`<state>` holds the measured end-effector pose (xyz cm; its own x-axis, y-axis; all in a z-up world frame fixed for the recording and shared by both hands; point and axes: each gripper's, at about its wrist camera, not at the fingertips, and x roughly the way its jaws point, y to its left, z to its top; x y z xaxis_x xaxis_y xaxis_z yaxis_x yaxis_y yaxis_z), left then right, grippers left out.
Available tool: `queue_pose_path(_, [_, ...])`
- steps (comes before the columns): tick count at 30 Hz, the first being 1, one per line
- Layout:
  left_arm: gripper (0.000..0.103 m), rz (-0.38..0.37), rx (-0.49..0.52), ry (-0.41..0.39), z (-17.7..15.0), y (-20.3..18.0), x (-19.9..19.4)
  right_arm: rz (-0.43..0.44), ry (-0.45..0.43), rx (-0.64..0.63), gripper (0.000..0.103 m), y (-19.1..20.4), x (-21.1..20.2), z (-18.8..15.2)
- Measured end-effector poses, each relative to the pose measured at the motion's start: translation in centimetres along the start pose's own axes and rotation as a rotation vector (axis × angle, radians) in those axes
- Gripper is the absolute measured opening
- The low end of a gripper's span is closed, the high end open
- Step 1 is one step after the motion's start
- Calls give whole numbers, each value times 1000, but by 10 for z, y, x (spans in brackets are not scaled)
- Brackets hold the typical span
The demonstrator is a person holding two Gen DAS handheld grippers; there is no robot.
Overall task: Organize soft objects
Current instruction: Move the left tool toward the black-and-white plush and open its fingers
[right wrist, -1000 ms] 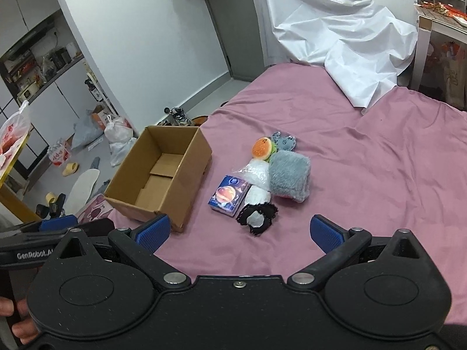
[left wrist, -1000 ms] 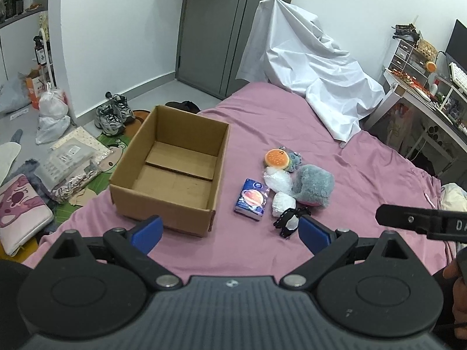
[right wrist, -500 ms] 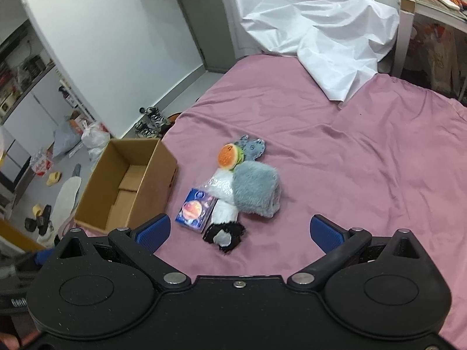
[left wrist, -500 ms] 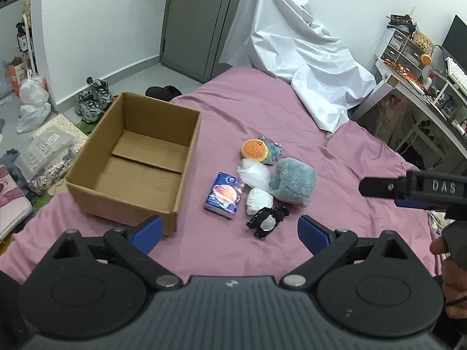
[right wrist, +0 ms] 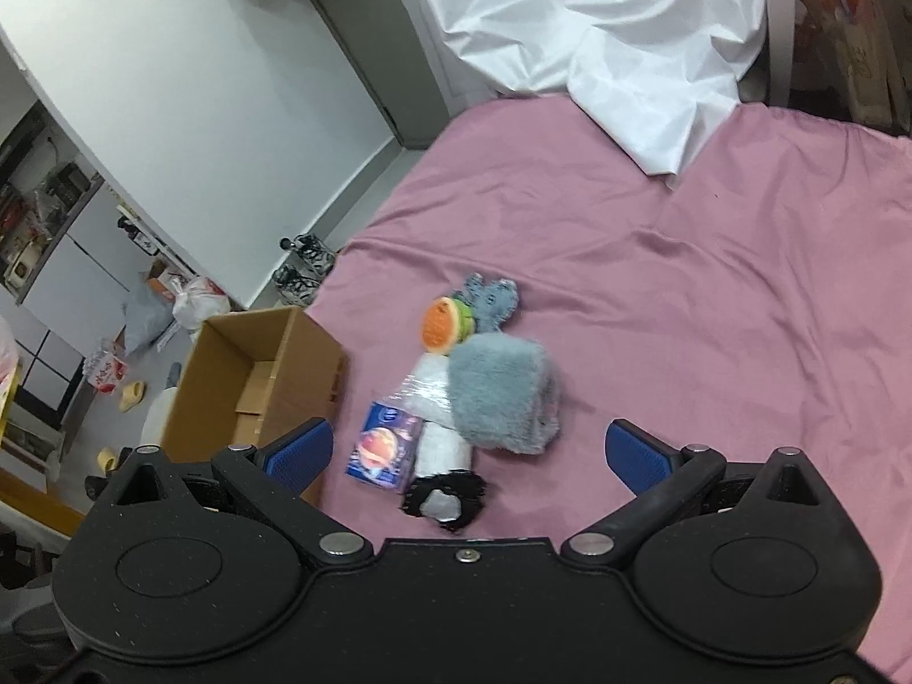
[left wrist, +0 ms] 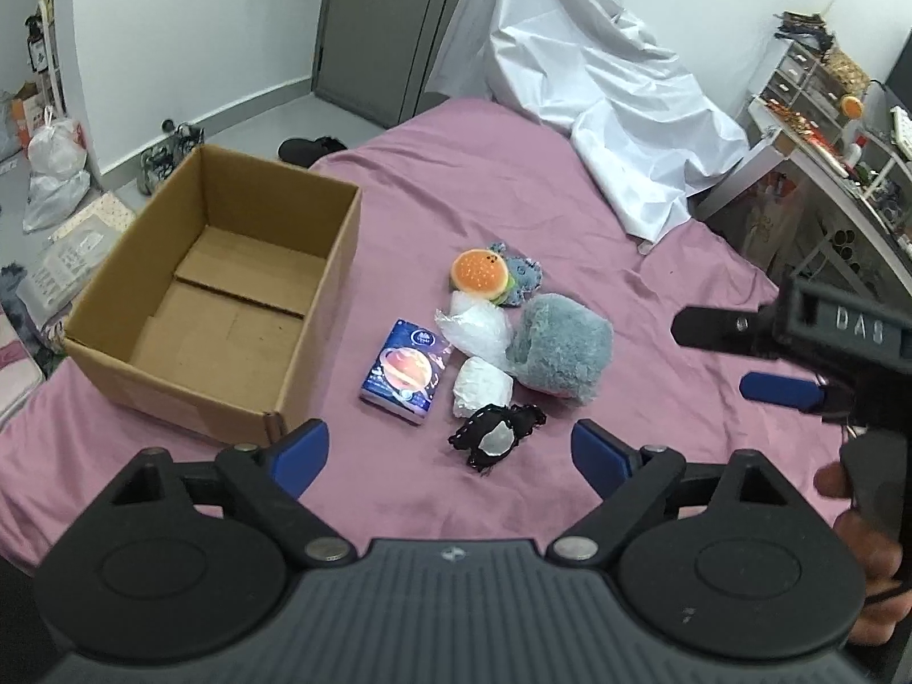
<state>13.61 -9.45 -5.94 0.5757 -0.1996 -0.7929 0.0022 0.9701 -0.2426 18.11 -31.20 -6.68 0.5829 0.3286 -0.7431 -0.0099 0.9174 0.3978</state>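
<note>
My left gripper (left wrist: 450,450) hangs over the pink bed (left wrist: 456,171), its jaws apart and just closing a little on nothing. My right gripper (right wrist: 467,450) has its jaws wide apart, empty. Soft toys (left wrist: 561,345) cluster beside the empty cardboard box (left wrist: 188,387).

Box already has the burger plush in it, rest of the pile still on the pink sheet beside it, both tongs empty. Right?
Not quite: the cardboard box holds nothing. In the left wrist view the burger plush lies on the pink sheet with the pile. The rest stands: left tongs and right tongs are empty.
</note>
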Motion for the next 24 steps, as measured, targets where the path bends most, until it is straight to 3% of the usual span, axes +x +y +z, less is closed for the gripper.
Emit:
queue_pose_path(11, [71, 27, -65, 60, 4, -6, 41, 42, 82, 100, 101, -34, 38, -2])
queue_pose_path(24, [55, 30, -105, 141, 1, -14, 93, 114, 180, 171, 70, -46, 79, -1])
